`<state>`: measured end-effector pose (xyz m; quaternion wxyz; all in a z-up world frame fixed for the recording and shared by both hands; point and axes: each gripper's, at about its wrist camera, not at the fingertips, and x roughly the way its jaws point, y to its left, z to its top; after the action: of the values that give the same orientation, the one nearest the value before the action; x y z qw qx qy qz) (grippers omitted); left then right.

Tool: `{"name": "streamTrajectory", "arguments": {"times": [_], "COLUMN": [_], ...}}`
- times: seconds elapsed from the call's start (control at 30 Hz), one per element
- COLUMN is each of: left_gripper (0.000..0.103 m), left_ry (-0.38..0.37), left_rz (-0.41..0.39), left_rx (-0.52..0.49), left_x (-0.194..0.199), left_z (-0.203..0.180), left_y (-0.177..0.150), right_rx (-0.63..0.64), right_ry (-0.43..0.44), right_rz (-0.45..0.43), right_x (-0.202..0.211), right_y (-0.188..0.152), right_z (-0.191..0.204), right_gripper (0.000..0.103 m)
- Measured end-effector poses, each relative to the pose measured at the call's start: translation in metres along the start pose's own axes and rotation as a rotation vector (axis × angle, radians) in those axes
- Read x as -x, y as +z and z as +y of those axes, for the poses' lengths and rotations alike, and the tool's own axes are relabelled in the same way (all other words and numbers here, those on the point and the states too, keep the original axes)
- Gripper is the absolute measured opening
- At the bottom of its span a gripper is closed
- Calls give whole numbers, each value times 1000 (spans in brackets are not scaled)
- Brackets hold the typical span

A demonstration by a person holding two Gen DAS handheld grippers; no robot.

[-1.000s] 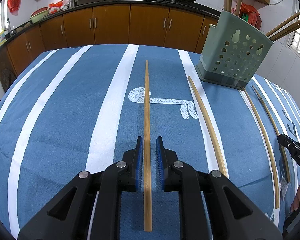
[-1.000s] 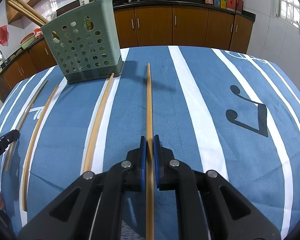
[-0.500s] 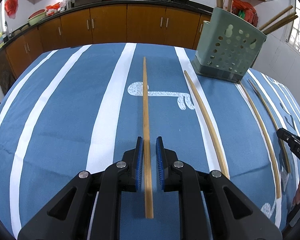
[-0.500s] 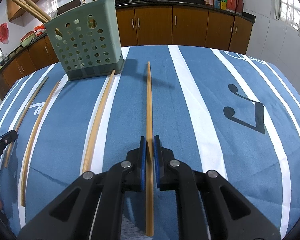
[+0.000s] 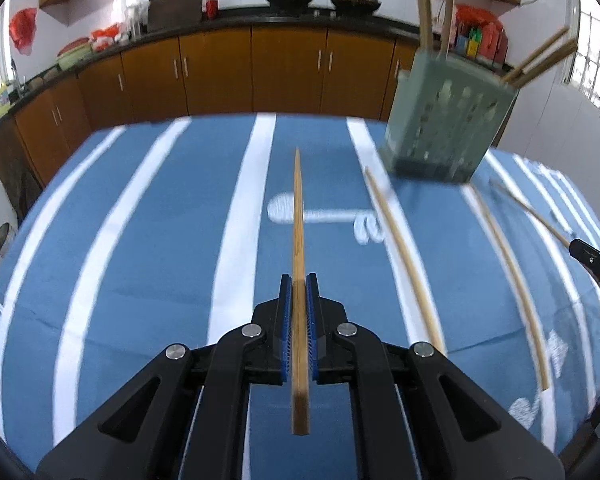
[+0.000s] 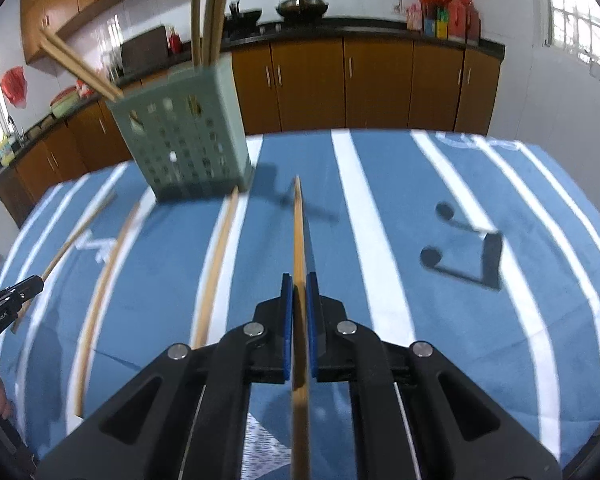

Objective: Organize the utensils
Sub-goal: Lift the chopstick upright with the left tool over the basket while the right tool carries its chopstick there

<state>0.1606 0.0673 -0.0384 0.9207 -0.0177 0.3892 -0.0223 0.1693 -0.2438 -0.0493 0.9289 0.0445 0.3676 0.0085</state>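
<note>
My left gripper [image 5: 299,280] is shut on a long wooden chopstick [image 5: 297,216] and holds it lifted, pointing away over the blue striped tablecloth [image 5: 160,240]. My right gripper [image 6: 299,280] is shut on another chopstick [image 6: 298,232], also raised. The green perforated utensil holder [image 5: 448,128] stands at the far right in the left wrist view and at the far left in the right wrist view [image 6: 184,136], with several chopsticks standing in it. Loose chopsticks [image 5: 404,256] lie on the cloth between the two grippers.
Two more chopsticks [image 5: 508,256] lie right of the holder in the left wrist view. The same loose chopsticks [image 6: 216,256] lie left of my right gripper. Wooden kitchen cabinets [image 5: 260,72] run behind the table. The right gripper's tip [image 5: 596,264] shows at the edge.
My left gripper has shut on its chopstick. Both grippers have lifted their chopsticks off the cloth and tilted up, so the view has swung and blurred.
</note>
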Motion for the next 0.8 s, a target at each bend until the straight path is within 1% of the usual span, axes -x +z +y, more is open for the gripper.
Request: {"name": "streamTrajectory", "arguments": {"times": [0.1,0.27,0.4,0.5,0.8], "left_gripper": [7,7,7,7,7], "left_ry": [-15,-54,-83,-87,-93], "left_rz": [-55,-176,-250,-274,-282], "left_rx": [3,14,21,13,12], "left_x": [18,57,80,85,85], "left_z": [1,2,1,0,-3], "left_y": [11,34,51,58,65], "right_rx": [-4,-17,-18,-13,-14], "right_ry": [5,21,31,31,35], "right_rz": [-61,-186,-254,-272,-288], "right_x": [20,55,72,76,81], "right_y": [12,34,45,50,55], "right_z": [-2,-2,-2,0,1], "right_gripper": [8,8,8,8,8]}}
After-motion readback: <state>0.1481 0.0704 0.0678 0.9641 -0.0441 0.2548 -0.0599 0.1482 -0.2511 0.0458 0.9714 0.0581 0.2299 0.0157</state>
